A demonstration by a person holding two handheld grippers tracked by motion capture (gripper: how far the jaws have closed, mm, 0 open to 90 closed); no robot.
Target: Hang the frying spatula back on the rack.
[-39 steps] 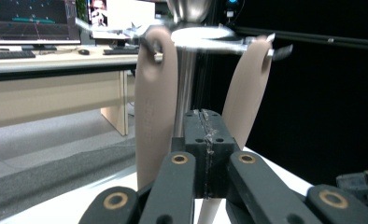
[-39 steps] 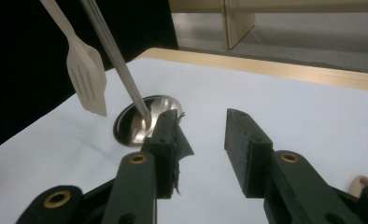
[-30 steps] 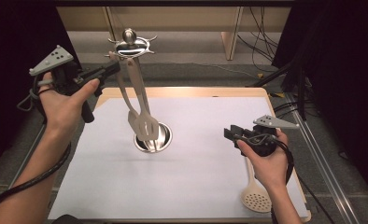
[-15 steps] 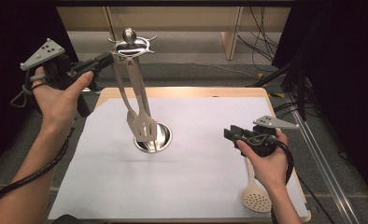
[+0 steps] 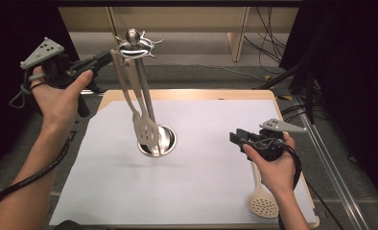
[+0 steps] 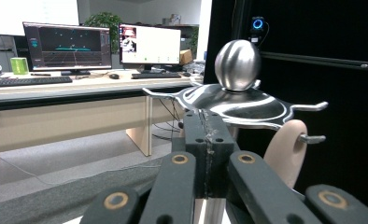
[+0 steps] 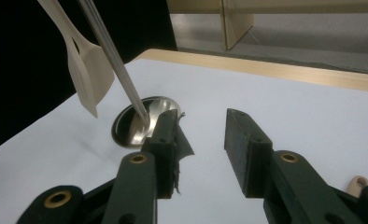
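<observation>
The left gripper (image 5: 103, 60), fingers shut on nothing, sits beside the rack (image 5: 133, 44) where a spatula (image 5: 146, 129) hangs (seemingly just hung); right gripper (image 5: 237, 139) waits half-open, empty, over the desk (image 5: 201, 191).

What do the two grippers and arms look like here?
Left gripper and right gripper: black bodies, black jaws with brass-coloured pivot rivets, each topped by a grey three-cornered plate with dark dots. A black cable trails from each. Forearms bare, no sleeves.
</observation>
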